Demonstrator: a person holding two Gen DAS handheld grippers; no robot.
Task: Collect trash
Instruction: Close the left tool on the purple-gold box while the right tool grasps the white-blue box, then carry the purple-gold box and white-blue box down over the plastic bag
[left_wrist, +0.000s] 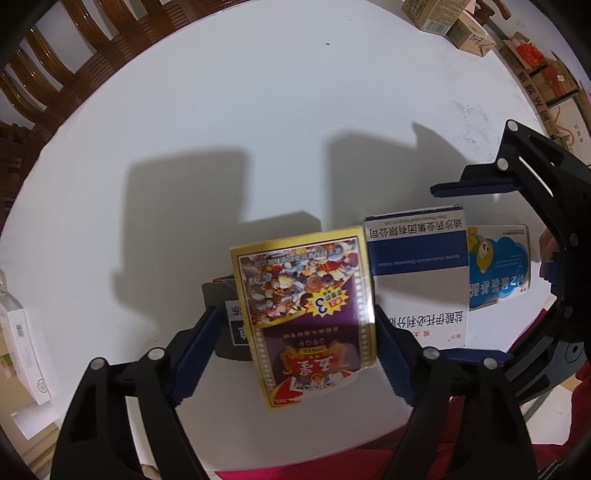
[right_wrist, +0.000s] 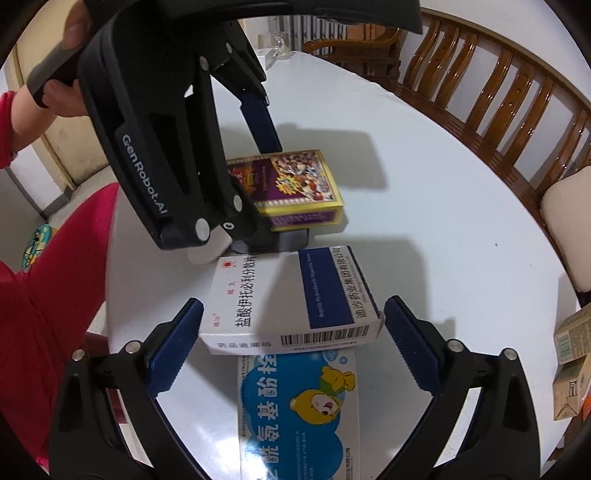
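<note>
White table (left_wrist: 258, 110) carries all the trash we can see: a card box (left_wrist: 303, 314) with a yellow border, a grey box (left_wrist: 221, 317) beneath it, a white-and-blue box (left_wrist: 421, 280) just to its right, and a bear box (left_wrist: 498, 266) farther right. No bin or bag shows in either view, so we judge collection barely begun; none of the boxes appears removed.

We read the left gripper (left_wrist: 295, 343) as spread and pointing down, fingers on either side of the card box; one pad sits close to its right edge, the other stands clear, so no pinch is confirmed. We read the right gripper (right_wrist: 293, 347) as spread around the white-and-blue box, pads apart from its ends.

Remaining work, by our judgement: close on each box, lift, and deposit all four.
</note>
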